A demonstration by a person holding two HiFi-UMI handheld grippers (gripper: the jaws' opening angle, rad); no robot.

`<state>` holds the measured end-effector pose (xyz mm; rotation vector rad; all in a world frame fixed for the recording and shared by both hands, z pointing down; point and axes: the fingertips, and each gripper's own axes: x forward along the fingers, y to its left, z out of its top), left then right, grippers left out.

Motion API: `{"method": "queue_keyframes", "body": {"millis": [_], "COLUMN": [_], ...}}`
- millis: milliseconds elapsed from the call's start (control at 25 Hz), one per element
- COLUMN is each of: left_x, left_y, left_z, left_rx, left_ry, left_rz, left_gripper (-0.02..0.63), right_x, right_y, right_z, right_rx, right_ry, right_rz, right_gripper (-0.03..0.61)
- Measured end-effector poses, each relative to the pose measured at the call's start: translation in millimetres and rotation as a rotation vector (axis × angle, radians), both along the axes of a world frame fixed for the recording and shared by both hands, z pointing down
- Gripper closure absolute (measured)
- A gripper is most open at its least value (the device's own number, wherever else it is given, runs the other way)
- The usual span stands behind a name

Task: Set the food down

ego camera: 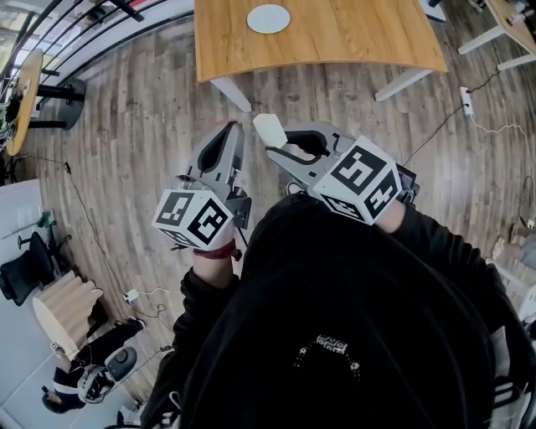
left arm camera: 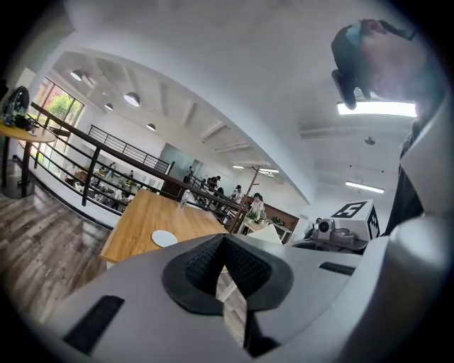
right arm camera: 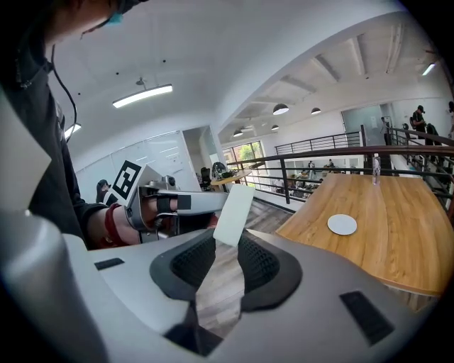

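Observation:
My right gripper (ego camera: pixel 272 141) (right arm camera: pixel 225 239) is shut on the lower edge of a thin pale slab of food (ego camera: pixel 270 130) (right arm camera: pixel 234 214), which stands up between the pads. My left gripper (ego camera: pixel 230 138) (left arm camera: pixel 224 238) is beside it, its tips touching with nothing between them. Both are held over the wood floor, short of a wooden table (ego camera: pixel 335 42) (right arm camera: pixel 397 241) (left arm camera: pixel 135 223). A small white plate (ego camera: pixel 268 18) (right arm camera: pixel 342 224) (left arm camera: pixel 164 238) lies on that table. The left gripper view also catches the food slab (left arm camera: pixel 267 232) to its right.
White table legs (ego camera: pixel 230 94) stand just ahead of the grippers. Cables and a power strip (ego camera: pixel 466 100) lie on the floor at right. A round table (ego camera: pixel 25 84) and a black railing (ego camera: pixel 100 25) are at left. A second table (ego camera: pixel 515 21) is at far right.

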<state>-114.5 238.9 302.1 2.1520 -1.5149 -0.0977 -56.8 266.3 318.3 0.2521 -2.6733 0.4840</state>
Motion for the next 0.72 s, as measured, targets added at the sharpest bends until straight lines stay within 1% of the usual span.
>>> {"method": "queue_keyframes", "body": {"millis": [80, 360, 560, 720], "left_x": [-7.8, -17.6, -26.9, -38.9], "left_y": [-0.5, -8.1, -21.4, -38.4], "left_z": [3.1, 9.4, 7.8, 5.3], "left_rx": [-0.006, -0.019, -0.025, -0.031], "left_ry": [0.005, 0.008, -0.001, -0.016], "left_rz": [-0.008, -0.009, -0.038, -0.070], "left_gripper": [0.617, 0.617, 0.617, 0.617], "right_x": [-9.6, -25.7, -34.4, -50.7], "right_y": [-0.8, -10.6, -25.2, -48.0], "right_z": [-0.1, 2.7, 3.0, -1.4], "right_rx": [0.000, -0.012, -0.018, -0.013], "right_ry": [-0.003, -0.007, -0.016, -0.041], "right_rz": [-0.011, -0.030, -0.061, -0.097], "right_gripper": [0.468, 0.468, 0.468, 0.468]}}
